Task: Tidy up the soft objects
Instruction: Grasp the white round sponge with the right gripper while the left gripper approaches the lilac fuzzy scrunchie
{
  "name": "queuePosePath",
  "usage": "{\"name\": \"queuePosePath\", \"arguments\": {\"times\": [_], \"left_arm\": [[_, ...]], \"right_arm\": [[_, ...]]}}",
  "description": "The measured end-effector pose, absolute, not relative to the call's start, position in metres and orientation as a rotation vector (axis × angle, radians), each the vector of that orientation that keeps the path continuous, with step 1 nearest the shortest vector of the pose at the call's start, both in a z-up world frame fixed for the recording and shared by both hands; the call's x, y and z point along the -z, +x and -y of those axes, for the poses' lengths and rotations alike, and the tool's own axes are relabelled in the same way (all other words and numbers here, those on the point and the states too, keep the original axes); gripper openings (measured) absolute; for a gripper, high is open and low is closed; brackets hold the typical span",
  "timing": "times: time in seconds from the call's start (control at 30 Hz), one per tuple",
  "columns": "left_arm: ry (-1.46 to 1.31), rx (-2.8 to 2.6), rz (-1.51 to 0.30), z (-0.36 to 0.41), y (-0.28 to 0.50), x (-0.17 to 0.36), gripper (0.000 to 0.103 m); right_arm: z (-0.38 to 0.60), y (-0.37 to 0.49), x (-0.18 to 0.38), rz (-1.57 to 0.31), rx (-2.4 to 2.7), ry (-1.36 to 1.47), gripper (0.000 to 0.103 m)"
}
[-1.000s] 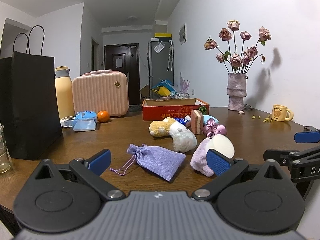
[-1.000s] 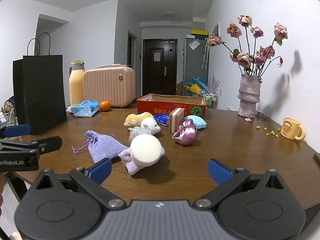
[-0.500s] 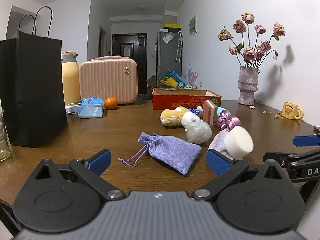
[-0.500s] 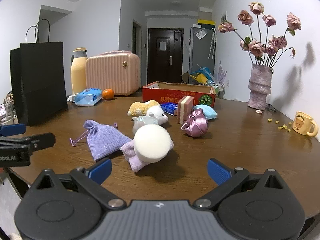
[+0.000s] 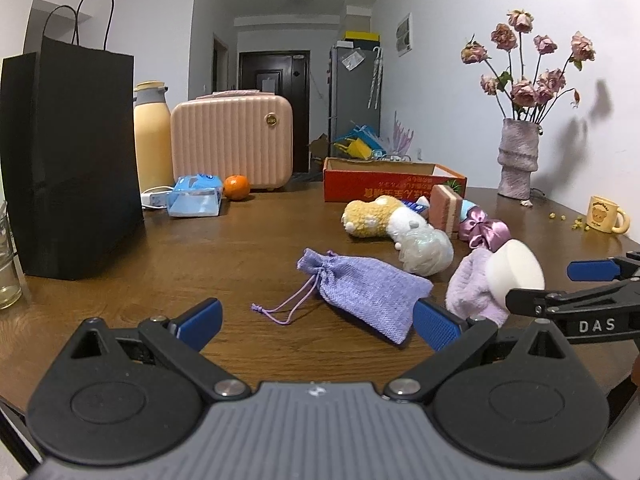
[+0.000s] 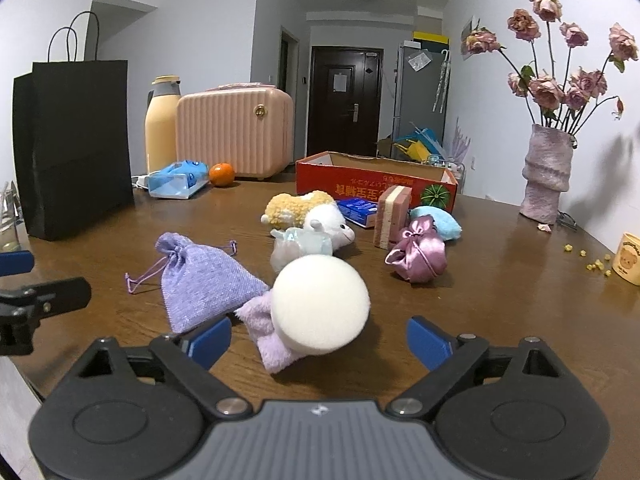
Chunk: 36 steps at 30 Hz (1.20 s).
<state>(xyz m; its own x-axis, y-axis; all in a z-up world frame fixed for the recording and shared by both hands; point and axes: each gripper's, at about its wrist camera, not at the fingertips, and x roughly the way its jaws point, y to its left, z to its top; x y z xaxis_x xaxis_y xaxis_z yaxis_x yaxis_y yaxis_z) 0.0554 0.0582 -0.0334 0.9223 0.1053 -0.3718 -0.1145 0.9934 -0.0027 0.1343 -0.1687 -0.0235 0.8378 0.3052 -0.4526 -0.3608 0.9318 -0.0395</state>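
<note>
A white round puff (image 6: 320,304) rests on a fluffy lilac cloth (image 6: 268,344) on the brown table (image 6: 500,312). It sits between the fingers of my right gripper (image 6: 320,341), whose jaws are closing and do not touch it. A lilac drawstring pouch (image 5: 360,288) lies just ahead of my left gripper (image 5: 316,324), which is open and holds nothing. Behind lie a yellow plush (image 6: 296,208), a white plush (image 6: 328,224), a pink satin pouch (image 6: 418,254), a striped sponge (image 6: 392,216) and a blue cushion (image 6: 436,220). The red box (image 6: 376,182) stands beyond them.
A black paper bag (image 5: 72,160) stands at the left, with a cream bottle (image 5: 150,140), a pink case (image 5: 232,140), an orange (image 5: 237,187) and a tissue pack (image 5: 194,200) behind. A vase of dried roses (image 6: 546,172) and a yellow mug (image 5: 604,214) stand at the right.
Both grippers have moved forward and lower toward the soft things. The puff now looms between the right fingers, which have narrowed a little. The left jaws have kept their width.
</note>
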Motion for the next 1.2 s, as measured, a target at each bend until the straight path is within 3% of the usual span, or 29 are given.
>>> {"name": "queuePosePath", "arguments": {"times": [0.33, 0.4, 0.47, 1.2], "left_arm": [[-0.03, -0.134, -0.41, -0.061, 0.068, 0.04, 0.103], [-0.029, -0.135, -0.417, -0.061, 0.071, 0.04, 0.103], [-0.026, -0.135, -0.422, -0.06, 0.073, 0.041, 0.103], [0.009, -0.075, -0.447, -0.035, 0.103, 0.037, 0.103]], "right_arm": [[0.165, 0.162, 0.036, -0.467, -0.373, -0.108, 0.078], [0.166, 0.165, 0.038, -0.47, -0.377, -0.102, 0.073], [0.167, 0.169, 0.041, -0.472, -0.383, -0.096, 0.055], [0.194, 0.161, 0.034, -0.389, -0.389, -0.056, 0.054]]}}
